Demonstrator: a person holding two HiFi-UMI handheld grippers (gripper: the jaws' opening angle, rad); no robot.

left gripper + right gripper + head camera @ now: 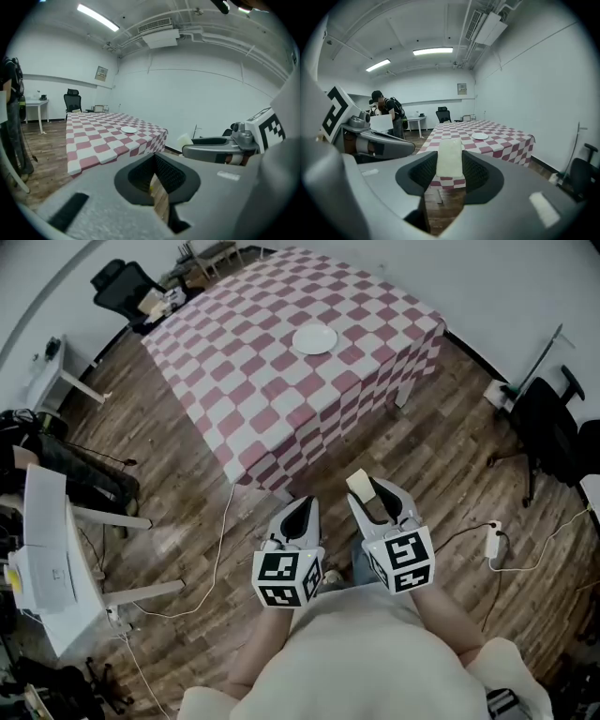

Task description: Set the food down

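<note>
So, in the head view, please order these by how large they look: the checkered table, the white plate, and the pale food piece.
1. checkered table
2. white plate
3. food piece, somewhat smaller-looking than the plate; it is nearer the camera, so real sizes stay unsure.

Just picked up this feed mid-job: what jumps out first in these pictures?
The large table in its red-and-white checked cloth fills the top of the head view, with a single white plate near its middle. Closer in, the right gripper is clamped on a pale food block, short of the table and above the wood floor. The left gripper beside it is shut and empty.
</note>
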